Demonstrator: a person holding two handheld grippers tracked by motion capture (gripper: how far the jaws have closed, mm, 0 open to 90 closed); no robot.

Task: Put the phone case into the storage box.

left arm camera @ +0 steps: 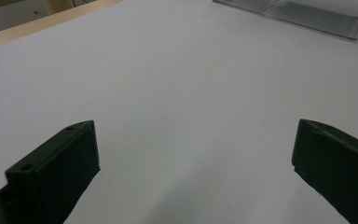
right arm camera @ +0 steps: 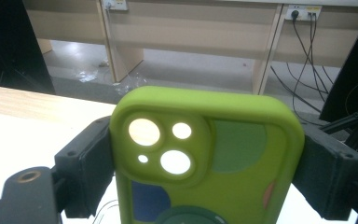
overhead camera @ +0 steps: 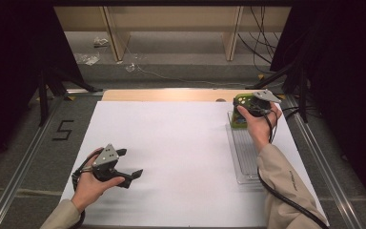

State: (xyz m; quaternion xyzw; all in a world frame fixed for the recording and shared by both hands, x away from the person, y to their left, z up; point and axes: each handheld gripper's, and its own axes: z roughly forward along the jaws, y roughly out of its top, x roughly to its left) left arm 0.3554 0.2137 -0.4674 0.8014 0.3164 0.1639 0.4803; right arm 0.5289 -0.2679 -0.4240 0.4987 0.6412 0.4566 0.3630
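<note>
Here your right gripper point(right arm camera: 205, 154) is clamped on the green phone case point(right arm camera: 209, 158): in the right gripper view the two black jaws press against its left and right edges, and the case stands upright between them with its camera cut-outs toward the top. In the high view the right gripper point(overhead camera: 248, 107) holds the case point(overhead camera: 240, 102) at the far right of the white table sheet point(overhead camera: 171, 152), just over the far end of the clear ribbed tray point(overhead camera: 244, 152). Your left gripper point(overhead camera: 126, 164) rests well apart from it, near the front left of the sheet, its jaws spread wide with nothing but bare white surface between them in the left gripper view.
</note>
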